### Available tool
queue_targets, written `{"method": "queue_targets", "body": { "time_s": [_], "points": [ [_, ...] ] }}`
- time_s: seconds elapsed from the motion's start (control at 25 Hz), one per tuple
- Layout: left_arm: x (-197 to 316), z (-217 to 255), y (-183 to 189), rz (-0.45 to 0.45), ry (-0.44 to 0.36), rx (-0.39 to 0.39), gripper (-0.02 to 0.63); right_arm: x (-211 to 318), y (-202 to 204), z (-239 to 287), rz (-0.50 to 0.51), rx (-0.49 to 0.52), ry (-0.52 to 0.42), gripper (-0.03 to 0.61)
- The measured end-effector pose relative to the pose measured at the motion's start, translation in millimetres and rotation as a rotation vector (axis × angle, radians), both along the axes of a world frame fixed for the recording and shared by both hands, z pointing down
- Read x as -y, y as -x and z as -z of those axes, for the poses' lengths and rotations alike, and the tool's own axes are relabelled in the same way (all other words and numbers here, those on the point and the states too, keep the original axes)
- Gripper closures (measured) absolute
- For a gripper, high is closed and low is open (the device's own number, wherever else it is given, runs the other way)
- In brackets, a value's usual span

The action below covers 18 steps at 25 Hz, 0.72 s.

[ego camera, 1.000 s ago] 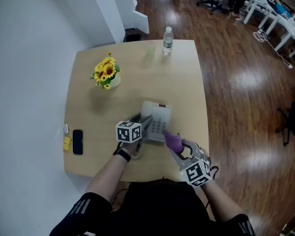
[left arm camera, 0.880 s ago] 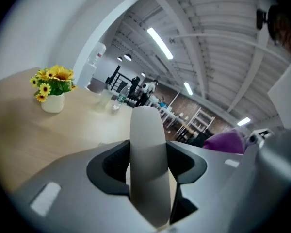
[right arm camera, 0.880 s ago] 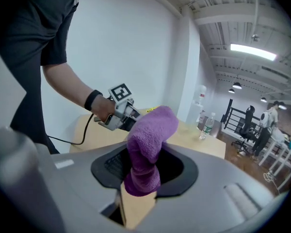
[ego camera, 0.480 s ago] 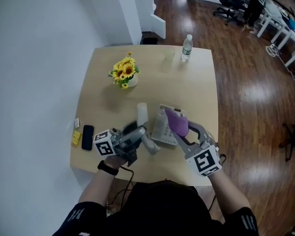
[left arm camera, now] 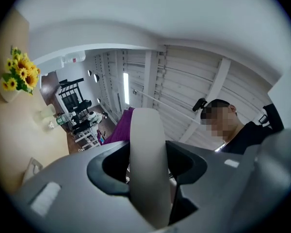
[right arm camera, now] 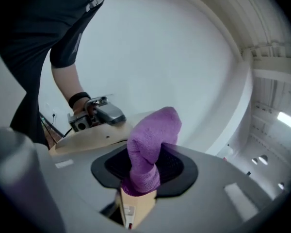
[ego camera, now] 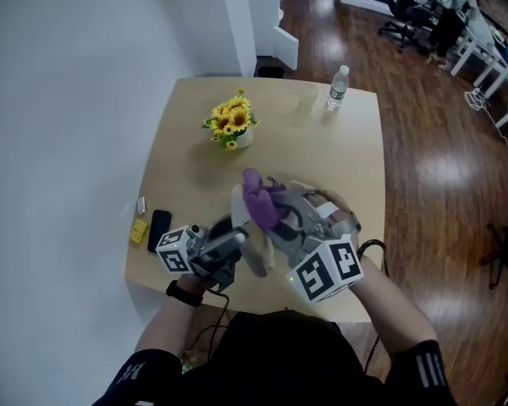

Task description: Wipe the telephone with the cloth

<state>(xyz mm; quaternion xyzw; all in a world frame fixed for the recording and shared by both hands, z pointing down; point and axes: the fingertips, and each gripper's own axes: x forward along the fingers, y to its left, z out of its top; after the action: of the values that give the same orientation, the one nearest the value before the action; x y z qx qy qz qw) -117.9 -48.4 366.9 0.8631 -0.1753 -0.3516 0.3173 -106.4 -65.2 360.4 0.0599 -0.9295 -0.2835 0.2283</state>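
The pale wooden table [ego camera: 356, 142] fills the head view. Near its front edge sits the grey telephone base [ego camera: 309, 194], largely covered by the right gripper [right arm camera: 143, 178]. That gripper's jaws are pinched together on a folded purple cloth [right arm camera: 153, 135], which sticks up past them – right by the upper end of the handset [left arm camera: 146, 154], though contact cannot be told. The left gripper [ego camera: 233, 244] has its jaws clamped on the handset's middle, holding it off the base. Further back stand a pot of sunflowers [ego camera: 233, 123] and a water bottle [ego camera: 337, 87]. At the left edge lie a black phone [ego camera: 158, 229] and, just beside it, a small yellow object [ego camera: 138, 231].
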Motion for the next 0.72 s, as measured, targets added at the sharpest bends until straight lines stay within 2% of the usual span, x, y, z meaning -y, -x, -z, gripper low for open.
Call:
{"method": "queue_targets", "body": {
  "time_s": [0.24, 0.32, 0.52, 0.72],
  "points": [
    [-11, -4, 12, 0.009, -0.003, 0.031, 0.397, -34, -5, -21, 0.099, -0.096, -0.017, 0.443],
    [-11, -3, 13, 0.002, -0.012, 0.034, 0.397, -34, -9, -24, 0.084, -0.099, -0.019, 0.443],
    [-13, 1, 5, -0.034, -0.03, 0.037, 0.397, -9, -1, 5, -0.023, -0.005, 0.024, 0.443],
    [-12, 5, 7, -0.025, -0.033, 0.016, 0.397, -29, -2, -4, 0.034, -0.058, 0.015, 0.443]
  ]
}}
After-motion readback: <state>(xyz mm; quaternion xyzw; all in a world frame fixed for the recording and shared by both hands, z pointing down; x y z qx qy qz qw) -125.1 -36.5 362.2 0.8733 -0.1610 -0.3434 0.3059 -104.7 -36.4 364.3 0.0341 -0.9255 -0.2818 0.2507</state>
